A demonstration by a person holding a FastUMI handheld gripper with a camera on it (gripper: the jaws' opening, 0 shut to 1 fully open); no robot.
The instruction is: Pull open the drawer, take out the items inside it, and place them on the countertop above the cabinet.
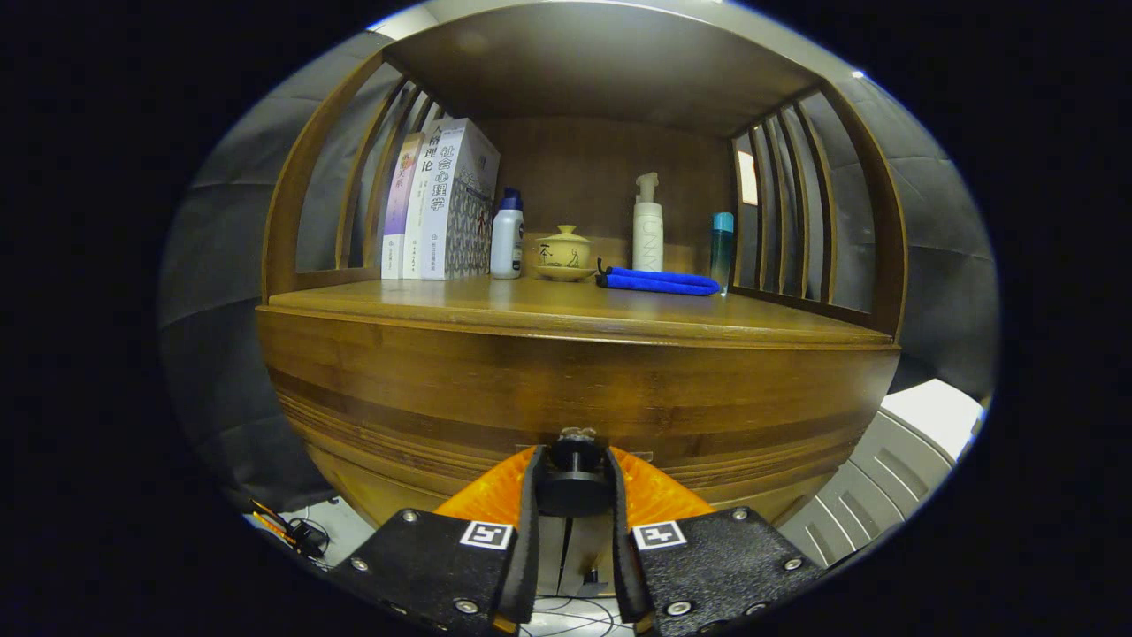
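A wooden cabinet fills the scene, with its drawer front point(575, 389) a wide curved band of brown wood just ahead of me. A small dark round knob point(576, 460) sticks out of the drawer front low in the middle. My gripper point(575, 473) is shut on this knob, one finger pressing on each side of it. The drawer looks closed, and whatever lies inside is hidden. The countertop point(548, 305) runs above the drawer front, under a wooden shelf roof.
On the countertop stand books point(438, 203) at the left, a white bottle point(507, 237), a yellow lidded tea bowl point(563, 254), a white pump bottle point(647, 226), a teal bottle point(722, 248) and a folded blue cloth point(661, 281). Slatted wooden sides enclose it. Cables point(292, 531) lie on the floor.
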